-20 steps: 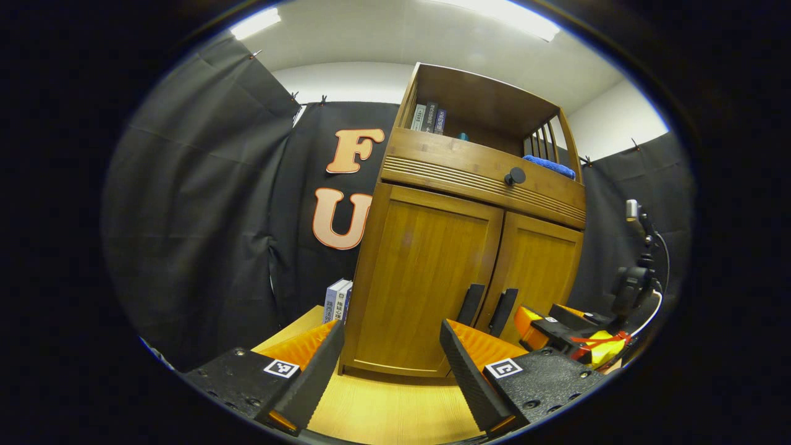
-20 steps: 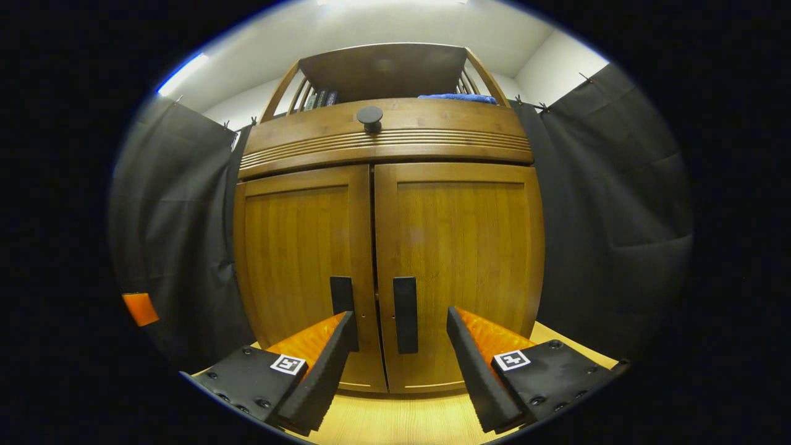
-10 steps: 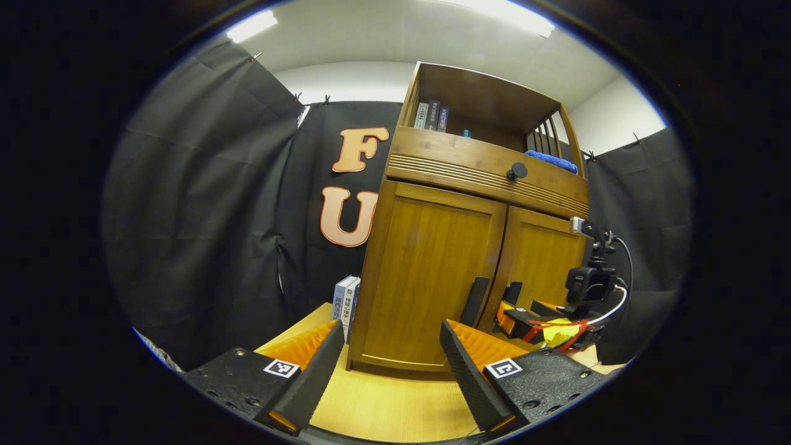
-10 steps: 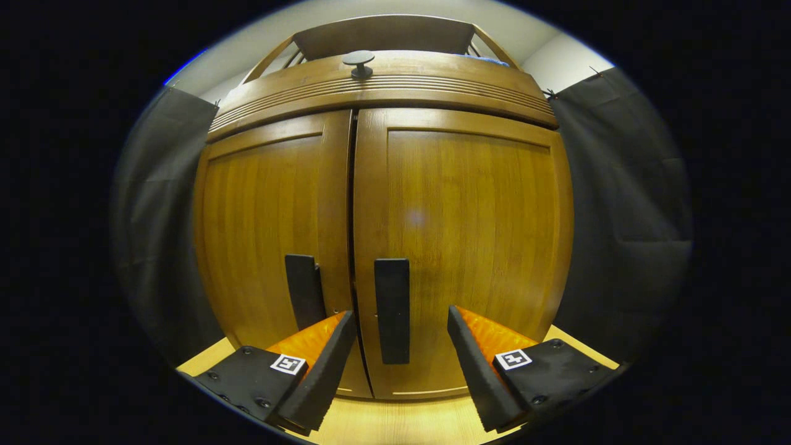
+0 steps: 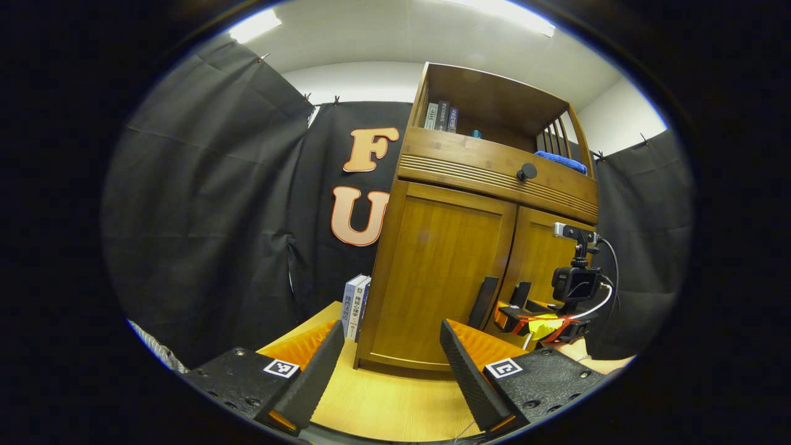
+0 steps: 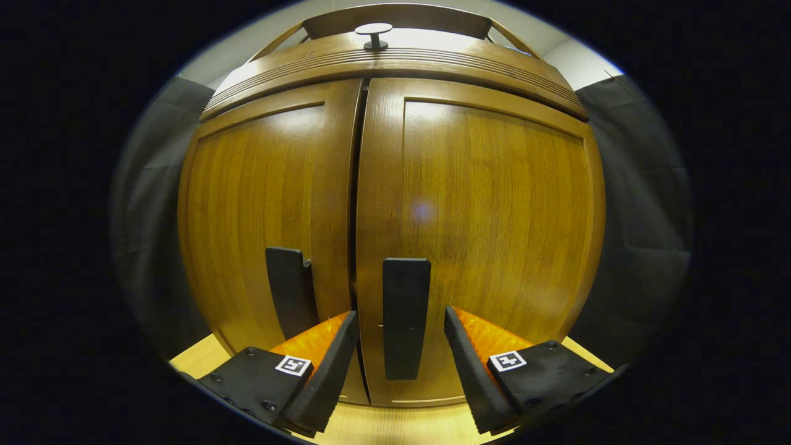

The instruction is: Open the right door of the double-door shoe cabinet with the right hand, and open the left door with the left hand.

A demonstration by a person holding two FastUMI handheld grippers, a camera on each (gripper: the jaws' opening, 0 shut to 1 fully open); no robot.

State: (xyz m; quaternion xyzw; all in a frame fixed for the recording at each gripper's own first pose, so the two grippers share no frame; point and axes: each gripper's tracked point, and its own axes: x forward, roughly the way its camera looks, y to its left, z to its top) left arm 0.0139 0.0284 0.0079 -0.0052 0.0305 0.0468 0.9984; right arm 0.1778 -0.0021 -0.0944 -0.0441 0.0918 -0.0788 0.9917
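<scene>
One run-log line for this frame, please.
doors: both shut | right gripper: open, jaws straddling right handle, not gripping | left gripper: open, back from cabinet | phase: pre-grasp

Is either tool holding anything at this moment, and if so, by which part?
Nothing is held. The right tool is open, its fingers either side of the right door handle without pressing it. The left tool is open, short of the cabinet.

We are in a recording booth, not a lived-in home: black cloth [image 5: 204,204] is clipped up as walls on all sides, with a white ceiling and strip lights [image 5: 254,23] above. A wooden shoe cabinet [image 5: 469,247] stands on a pale tabletop [image 5: 395,402], books [image 5: 355,304] beside its left corner.
</scene>
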